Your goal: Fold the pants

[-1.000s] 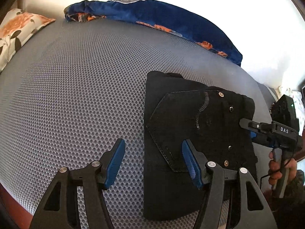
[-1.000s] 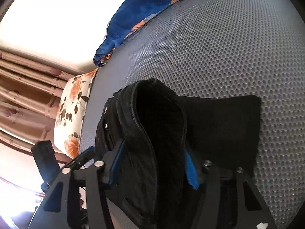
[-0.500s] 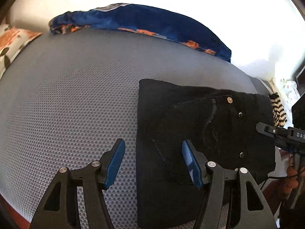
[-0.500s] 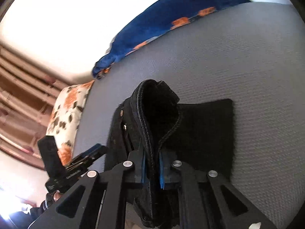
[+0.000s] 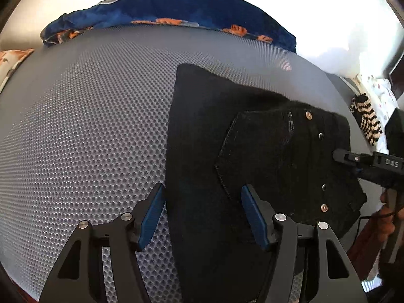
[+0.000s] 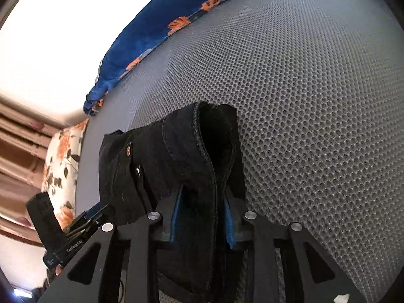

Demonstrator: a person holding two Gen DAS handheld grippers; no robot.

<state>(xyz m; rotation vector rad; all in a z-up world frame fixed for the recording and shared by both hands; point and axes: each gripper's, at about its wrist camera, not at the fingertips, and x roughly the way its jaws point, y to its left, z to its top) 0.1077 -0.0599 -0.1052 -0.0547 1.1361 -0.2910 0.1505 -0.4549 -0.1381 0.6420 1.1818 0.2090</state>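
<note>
Black pants (image 5: 252,151) lie folded on the grey mesh mattress (image 5: 88,126), waistband and rivets to the right. My left gripper (image 5: 203,212) is open above their left edge, one finger over the fabric and one over the mattress. In the right wrist view, a raised fold of the waistband (image 6: 202,151) stands between the blue pads (image 6: 228,227) of my right gripper (image 6: 203,217). Its jaws are opening, and the fold still fills the gap and touches both pads. The right gripper (image 5: 339,155) meets the waistband edge in the left wrist view, with a hand (image 5: 388,217) on its handle.
A blue floral blanket (image 5: 176,7) lies along the far edge of the mattress. A floral pillow (image 6: 63,166) sits at one corner, near the left gripper's body (image 6: 43,217). A striped black-and-cream cloth (image 5: 366,118) lies past the right edge.
The right jaws closed tight on the waistband fold half a second ago and have now loosened around it. The left gripper slid over the pants' left edge, still open.
</note>
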